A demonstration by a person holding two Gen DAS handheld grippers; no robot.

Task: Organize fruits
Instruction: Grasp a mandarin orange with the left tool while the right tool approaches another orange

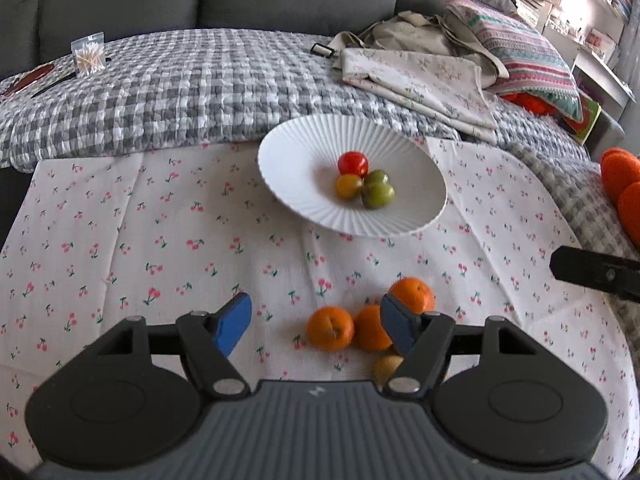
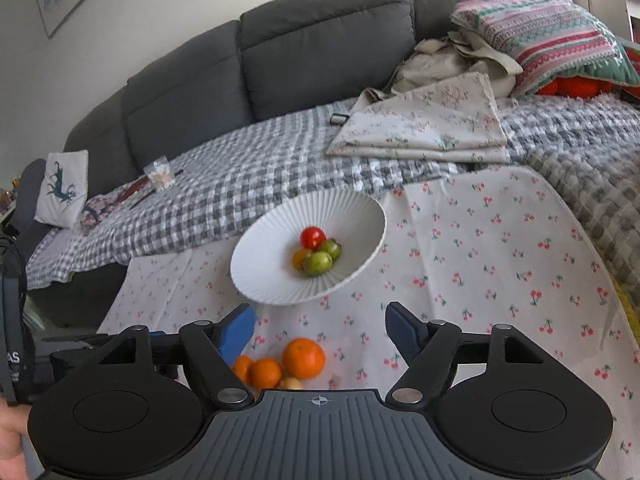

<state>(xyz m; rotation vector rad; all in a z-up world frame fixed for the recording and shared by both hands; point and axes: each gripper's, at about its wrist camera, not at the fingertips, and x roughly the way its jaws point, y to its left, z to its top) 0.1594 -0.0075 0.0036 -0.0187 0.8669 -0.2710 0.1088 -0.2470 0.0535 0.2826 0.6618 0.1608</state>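
Observation:
A white ribbed bowl point(image 1: 288, 168) point(image 2: 264, 264) on a cherry-print cloth holds a red tomato point(image 1: 353, 163) point(image 2: 313, 237), a yellow one point(image 1: 348, 186) and two green ones point(image 1: 378, 195) point(image 2: 318, 263). Three oranges point(image 1: 330, 328) point(image 2: 303, 358) lie in a cluster on the cloth in front of the bowl, with a small yellowish fruit point(image 1: 387, 366) point(image 2: 291, 383) beside them. My left gripper point(image 1: 316, 326) is open and empty, just above the oranges. My right gripper point(image 2: 320, 330) is open and empty, above the same cluster.
The cherry-print cloth point(image 1: 140, 248) lies over a grey checked blanket point(image 1: 200, 88) on a grey sofa. Folded fabrics point(image 1: 420, 76) and a striped pillow point(image 2: 548, 36) sit at the back right. A bag of cotton swabs point(image 1: 89, 54) is at the back left. Orange objects point(image 1: 622, 184) are at the right edge.

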